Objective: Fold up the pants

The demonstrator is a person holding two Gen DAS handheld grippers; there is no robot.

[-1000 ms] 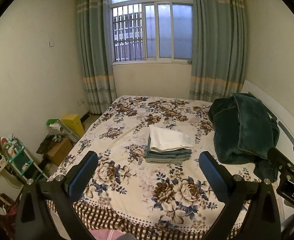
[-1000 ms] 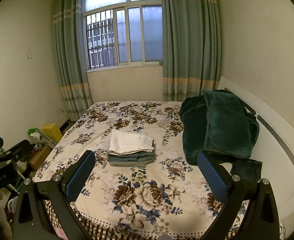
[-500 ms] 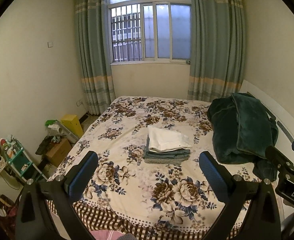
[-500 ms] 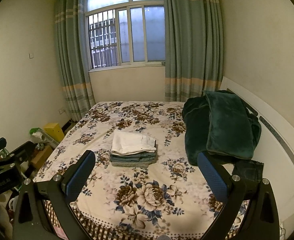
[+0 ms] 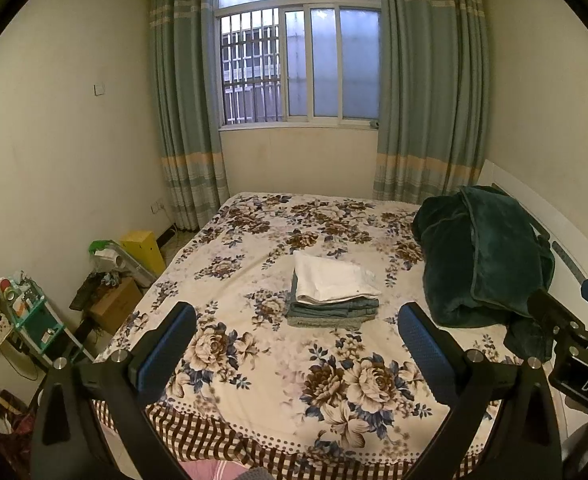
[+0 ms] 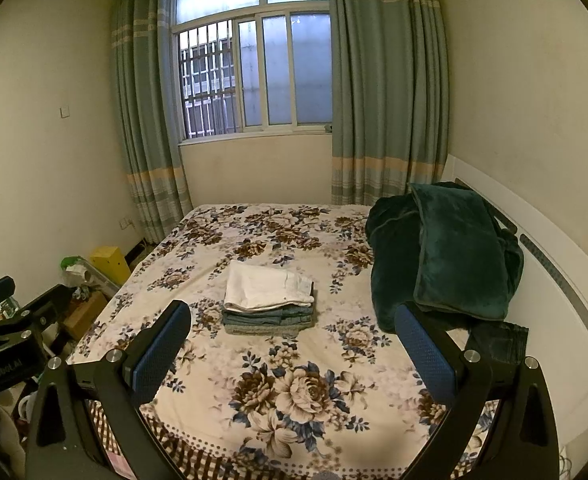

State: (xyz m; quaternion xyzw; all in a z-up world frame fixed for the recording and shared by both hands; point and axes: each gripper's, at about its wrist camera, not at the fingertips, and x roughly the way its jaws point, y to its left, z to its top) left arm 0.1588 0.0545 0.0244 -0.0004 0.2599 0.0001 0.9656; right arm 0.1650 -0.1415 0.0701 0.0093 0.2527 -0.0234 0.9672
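A stack of folded pants (image 5: 332,296) lies in the middle of the flowered bed (image 5: 253,360), white pair on top, blue-grey pairs below; it also shows in the right wrist view (image 6: 269,300). A dark unfolded pair of jeans (image 6: 498,342) lies at the bed's right side under the green blanket. My left gripper (image 5: 296,344) is open and empty, held above the bed's near edge. My right gripper (image 6: 294,344) is open and empty, also well short of the stack.
A dark green blanket (image 5: 482,256) is heaped on the right against the white headboard (image 6: 554,272). Boxes and clutter (image 5: 113,280) stand on the floor to the left of the bed. Window and curtains (image 5: 302,64) are on the far wall.
Both grippers have drifted slightly; the views shift a little and the bed sits marginally farther off. Both stay open and empty. The stack has not moved.
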